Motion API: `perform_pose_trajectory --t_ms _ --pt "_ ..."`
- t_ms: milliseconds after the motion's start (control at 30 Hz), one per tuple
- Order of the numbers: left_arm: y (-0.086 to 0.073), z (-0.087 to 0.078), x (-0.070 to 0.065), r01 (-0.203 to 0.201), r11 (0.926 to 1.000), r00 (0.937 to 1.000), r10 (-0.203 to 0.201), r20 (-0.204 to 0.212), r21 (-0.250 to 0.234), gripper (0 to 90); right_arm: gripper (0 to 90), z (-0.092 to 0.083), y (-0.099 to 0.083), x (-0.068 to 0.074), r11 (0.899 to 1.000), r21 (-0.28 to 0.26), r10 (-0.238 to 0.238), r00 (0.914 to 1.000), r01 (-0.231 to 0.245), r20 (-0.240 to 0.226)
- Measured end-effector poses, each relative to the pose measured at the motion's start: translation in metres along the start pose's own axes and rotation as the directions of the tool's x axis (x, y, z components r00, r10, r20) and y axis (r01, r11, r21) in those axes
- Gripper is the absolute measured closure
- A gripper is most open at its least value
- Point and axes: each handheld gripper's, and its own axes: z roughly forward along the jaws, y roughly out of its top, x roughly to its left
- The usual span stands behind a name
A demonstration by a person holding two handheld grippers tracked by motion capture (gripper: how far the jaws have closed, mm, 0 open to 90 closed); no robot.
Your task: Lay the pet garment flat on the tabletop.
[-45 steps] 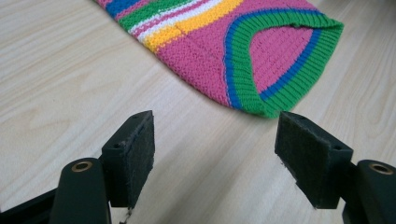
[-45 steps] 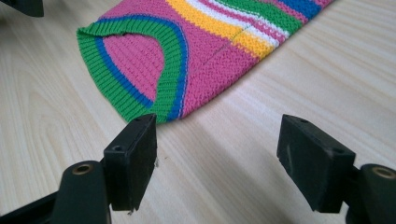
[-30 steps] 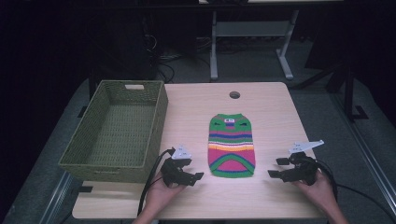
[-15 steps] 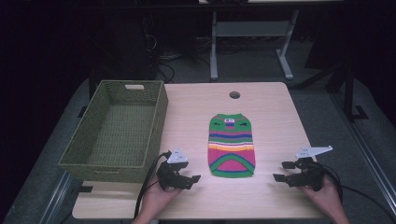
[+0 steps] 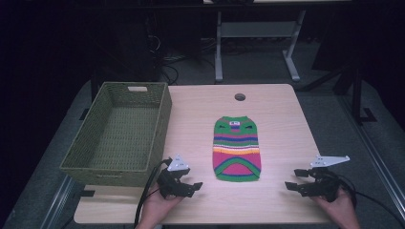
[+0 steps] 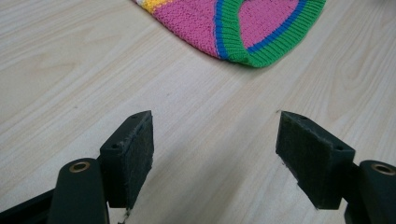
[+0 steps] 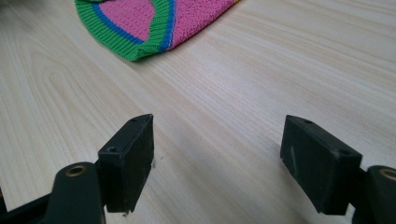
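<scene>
While both sit low at the counter's point(image 5: 277, 109) near edge, left gripper point(image 5: 187, 185) & right gripper point(image 5: 295, 184) gape wide, empty. Striped sweater point(image 5: 236, 148) lies flat mid-counter, w/ basket point(image 5: 95, 167) at left edge. Risk: pinching only the top knit layer, so it bunches.

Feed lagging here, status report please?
Left gripper open, empty. Right gripper open, empty. Striped sweater flat between them, untouched. Nothing in the way.

Sweater point(image 5: 236, 149) – ribbed knit; table point(image 5: 277, 124) – matt pale wood; basket point(image 5: 95, 162) – woven.
</scene>
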Motion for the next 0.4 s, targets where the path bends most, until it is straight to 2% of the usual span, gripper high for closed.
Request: perform_pose_trajectory --t_ms 133,233,400 --pt "-0.006 -0.001 -0.001 0.010 0.9999 0.9999 -0.010 -0.004 -0.010 26.4 24.6 -0.004 -0.005 0.002 1.000 -0.015 -0.005 1.0000 0.006 0.008" --pt "-0.010 -0.003 -0.002 -0.002 1.0000 1.0000 0.002 -0.005 -0.005 26.4 24.6 -0.008 -0.012 0.004 1.000 -0.031 0.000 0.9998 0.000 0.021" --pt "-0.008 -0.008 0.000 0.018 0.9987 0.9998 -0.018 0.000 -0.047 26.4 24.4 -0.013 -0.026 0.007 0.998 -0.052 0.018 0.9996 -0.017 0.024"
